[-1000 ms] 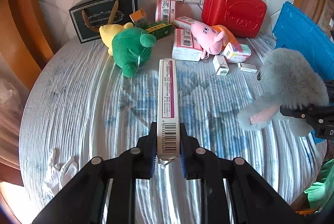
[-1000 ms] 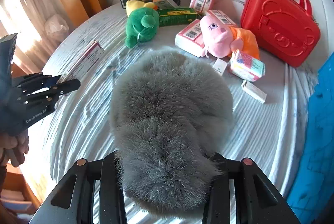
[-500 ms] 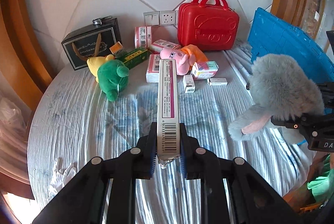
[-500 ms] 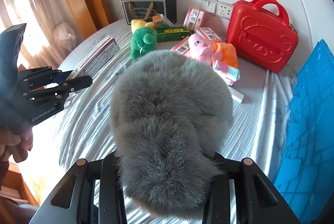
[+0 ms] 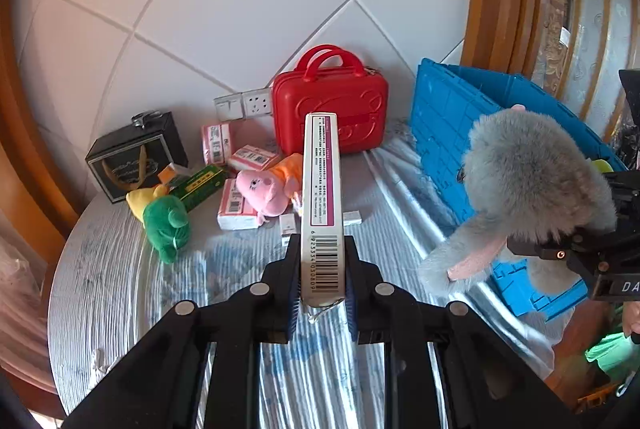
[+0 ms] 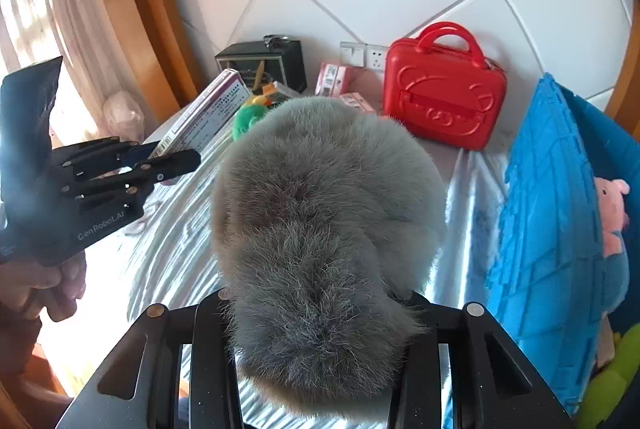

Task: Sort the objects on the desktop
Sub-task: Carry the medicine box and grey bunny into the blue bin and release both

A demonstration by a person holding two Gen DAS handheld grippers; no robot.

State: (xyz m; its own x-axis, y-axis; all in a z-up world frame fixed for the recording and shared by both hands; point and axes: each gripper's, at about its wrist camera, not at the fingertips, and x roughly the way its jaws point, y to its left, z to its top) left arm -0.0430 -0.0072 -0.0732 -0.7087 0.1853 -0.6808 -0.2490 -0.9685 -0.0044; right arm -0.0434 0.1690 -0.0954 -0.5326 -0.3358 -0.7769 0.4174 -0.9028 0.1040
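While each gripper is clamped, left gripper [image 5: 322,293] on long box [image 5: 321,197], right gripper [image 6: 320,341] on grey plush [image 6: 328,213], blue crate [image 6: 548,213] holds few toys and most items remain on the surface [image 5: 120,289].

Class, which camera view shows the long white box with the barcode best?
The left wrist view: the long white box runs up the centre, barcode and print sharp, clamped between the jaws. The right wrist view shows it small, at a slant, partly behind the grey plush toy.

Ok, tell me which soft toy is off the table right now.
The grey furry toy, gripped in the right tongs; the green and pink ones lie on the table.
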